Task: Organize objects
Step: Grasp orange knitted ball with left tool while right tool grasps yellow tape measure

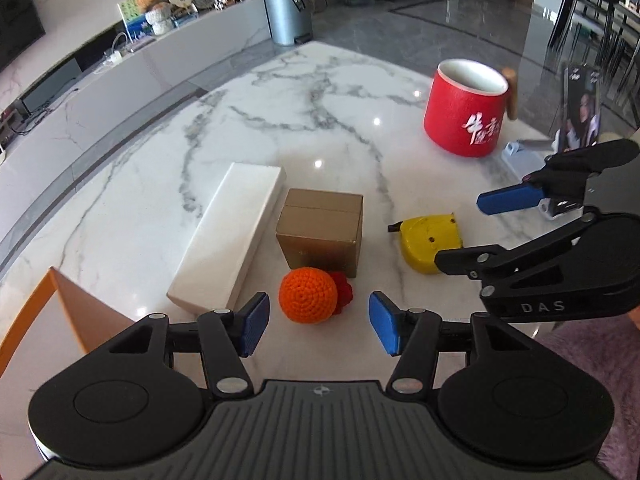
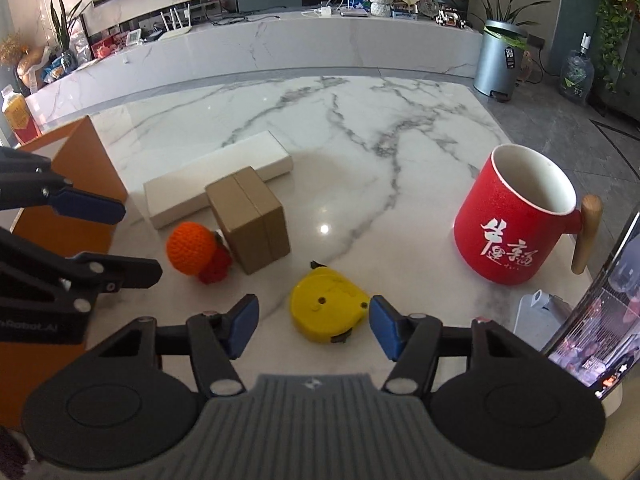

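The left gripper (image 1: pixel 318 328) is held open around an orange crocheted ball (image 1: pixel 307 295), the right gripper (image 2: pixel 314 328) open around a yellow tape measure (image 2: pixel 326 307), neither being gripped.

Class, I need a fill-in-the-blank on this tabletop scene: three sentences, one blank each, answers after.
1. The red mug has a ____ handle.
2. The tape measure in front of the right gripper is ____ in colour.
3. The orange crocheted ball lies against the ____ cardboard box.

Answers: wooden; yellow; brown
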The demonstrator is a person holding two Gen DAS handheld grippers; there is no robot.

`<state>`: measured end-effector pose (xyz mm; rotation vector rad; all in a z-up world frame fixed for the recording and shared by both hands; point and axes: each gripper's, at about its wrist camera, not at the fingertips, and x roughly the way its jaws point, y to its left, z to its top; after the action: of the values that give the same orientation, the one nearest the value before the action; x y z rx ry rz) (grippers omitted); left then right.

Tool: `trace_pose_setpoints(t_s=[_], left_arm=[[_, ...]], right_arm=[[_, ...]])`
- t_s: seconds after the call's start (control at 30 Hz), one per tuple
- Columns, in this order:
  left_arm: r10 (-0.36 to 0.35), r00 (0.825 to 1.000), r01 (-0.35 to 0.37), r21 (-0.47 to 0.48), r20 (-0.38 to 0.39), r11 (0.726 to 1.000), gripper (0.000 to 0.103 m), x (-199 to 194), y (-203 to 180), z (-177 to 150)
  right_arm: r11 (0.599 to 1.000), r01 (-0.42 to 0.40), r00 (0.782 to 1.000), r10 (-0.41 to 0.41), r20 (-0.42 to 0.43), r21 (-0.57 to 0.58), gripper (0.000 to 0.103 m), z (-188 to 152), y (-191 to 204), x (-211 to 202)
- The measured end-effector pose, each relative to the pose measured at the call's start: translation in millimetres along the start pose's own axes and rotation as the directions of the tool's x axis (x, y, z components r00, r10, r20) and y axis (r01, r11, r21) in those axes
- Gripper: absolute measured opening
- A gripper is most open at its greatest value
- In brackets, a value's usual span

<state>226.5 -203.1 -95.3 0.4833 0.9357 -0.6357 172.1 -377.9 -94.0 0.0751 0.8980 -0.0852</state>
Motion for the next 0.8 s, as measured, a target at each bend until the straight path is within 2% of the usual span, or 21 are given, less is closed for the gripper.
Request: trace_pose_setpoints(t_s=[0.13, 0.37, 0.57, 0.67, 0.8], left_arm=[[-0.020, 0.998, 0.017, -0.037, -0.063, 0.999, 0.065, 22.0, 10.2, 8.2], [-0.024, 0.994, 0.017, -0.073, -0.110, 0.997, 0.065, 39.8, 18.7, 13.7], [-0.066, 0.984, 0.046, -0.124, -0.168, 0.991, 0.064, 51.1, 25.4, 16.5], [-0.059, 0.978, 0.034, -0.128, -0.201, 0.991, 0.057, 57.2, 24.7, 17.6], [-0.056, 0.973, 0.025, -0.142, -0.223, 0.990, 0.050, 62.2, 25.0, 17.6]], right_arm=[[1.000, 0.004, 1.000, -0.004, -0.028, -0.011, 0.073, 2.8, -5.7, 16.6], [0.998, -0.016, 0.998, 0.013, -0.063, -0.053, 0.075, 6.5, -5.5, 39.7], [0.995, -0.006, 0.997, -0.001, -0.071, -0.102, 0.076, 7.0, 0.7, 49.2], [0.994, 0.002, 0.997, -0.011, -0.078, -0.111, 0.076, 6.2, 1.5, 50.3], [0.995, 0.013, 0.994, -0.023, -0.107, -0.100, 0.069, 3.3, -0.6, 54.5]])
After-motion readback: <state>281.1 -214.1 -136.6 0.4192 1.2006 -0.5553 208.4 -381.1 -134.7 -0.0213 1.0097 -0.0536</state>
